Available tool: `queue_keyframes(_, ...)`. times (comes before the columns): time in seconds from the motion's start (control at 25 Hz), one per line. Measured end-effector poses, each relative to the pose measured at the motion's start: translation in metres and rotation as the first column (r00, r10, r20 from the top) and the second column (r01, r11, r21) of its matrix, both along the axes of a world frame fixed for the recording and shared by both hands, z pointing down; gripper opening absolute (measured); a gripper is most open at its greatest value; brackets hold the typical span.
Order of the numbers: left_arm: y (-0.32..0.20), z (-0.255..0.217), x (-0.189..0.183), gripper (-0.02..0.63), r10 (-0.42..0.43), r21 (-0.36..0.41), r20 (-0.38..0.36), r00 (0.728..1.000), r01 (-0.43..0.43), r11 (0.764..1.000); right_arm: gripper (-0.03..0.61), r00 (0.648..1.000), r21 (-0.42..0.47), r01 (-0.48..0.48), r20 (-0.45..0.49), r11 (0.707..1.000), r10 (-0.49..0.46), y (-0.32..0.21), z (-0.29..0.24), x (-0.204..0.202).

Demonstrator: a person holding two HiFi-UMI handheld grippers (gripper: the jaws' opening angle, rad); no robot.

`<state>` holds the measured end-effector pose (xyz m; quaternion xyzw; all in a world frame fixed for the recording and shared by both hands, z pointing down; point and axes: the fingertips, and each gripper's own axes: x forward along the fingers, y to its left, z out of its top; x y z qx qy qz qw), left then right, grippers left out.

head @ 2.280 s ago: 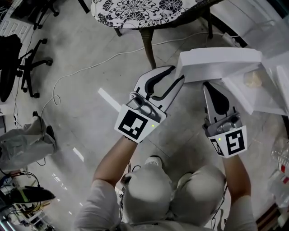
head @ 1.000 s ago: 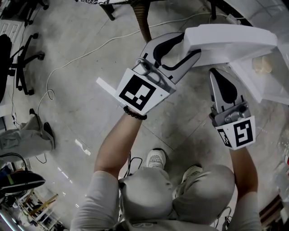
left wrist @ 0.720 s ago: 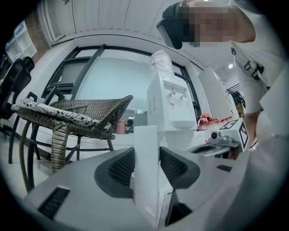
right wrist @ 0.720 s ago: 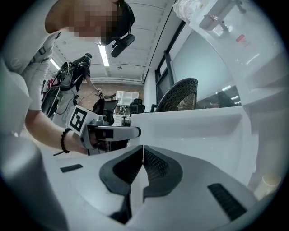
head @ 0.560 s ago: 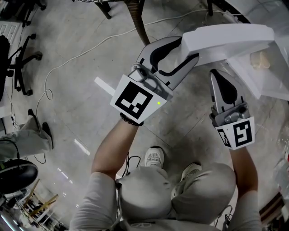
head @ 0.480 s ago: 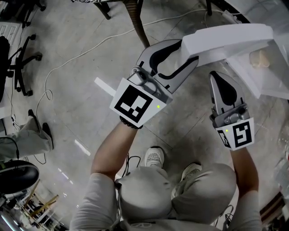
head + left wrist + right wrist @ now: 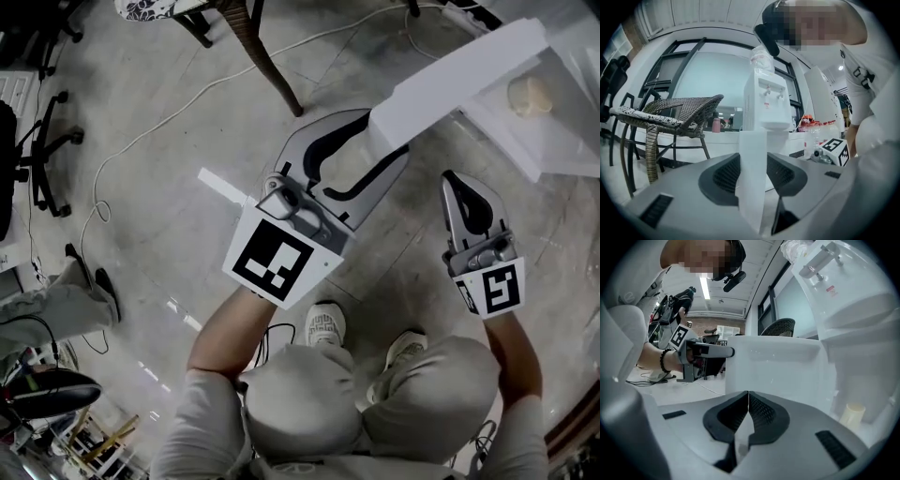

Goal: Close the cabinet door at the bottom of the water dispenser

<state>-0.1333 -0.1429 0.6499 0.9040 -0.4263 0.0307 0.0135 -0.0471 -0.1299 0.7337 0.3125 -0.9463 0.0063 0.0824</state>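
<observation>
The white cabinet door (image 7: 464,80) stands open and runs slantwise up to the right towards the water dispenser's base (image 7: 562,122). My left gripper (image 7: 386,139) straddles the door's free edge, and its pads press on both faces of the panel. In the left gripper view the door's edge (image 7: 752,187) stands upright between the jaws, with the water dispenser (image 7: 766,101) behind it. My right gripper (image 7: 459,180) is shut and holds nothing; it hovers just below the door, apart from it. In the right gripper view the door's face (image 7: 773,364) fills the space ahead. A pale cup (image 7: 852,416) sits inside the cabinet.
A wicker chair (image 7: 670,117) and its legs (image 7: 267,66) stand left of the dispenser. A white cable (image 7: 187,94) trails over the concrete floor, and a white strip (image 7: 220,183) lies beside my left hand. Office chairs (image 7: 42,141) stand at far left. Bottles (image 7: 820,131) crowd the right side.
The door has swung from lying level across the picture to slanting up to the right. Both grippers have moved down the picture, the left one still on the door's edge.
</observation>
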Motion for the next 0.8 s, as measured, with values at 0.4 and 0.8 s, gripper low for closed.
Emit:
queue_keyframes(0.4, 0.036, 0.003, 0.042, 0.179, 0.146, -0.012, 0.032, 0.989, -0.146, 0.989, 0.015, 0.998, -0.049, -0.058, -0.011, 0.997, 0.058, 0.024, 0.024, 0.032)
queue_keyframes(0.8, 0.051, 0.004, 0.066, 0.186, 0.172, -0.019, -0.01, 0.985, -0.172, 0.985, 0.017, 0.998, -0.029, -0.066, -0.019, 0.997, 0.065, 0.048, 0.026, 0.056)
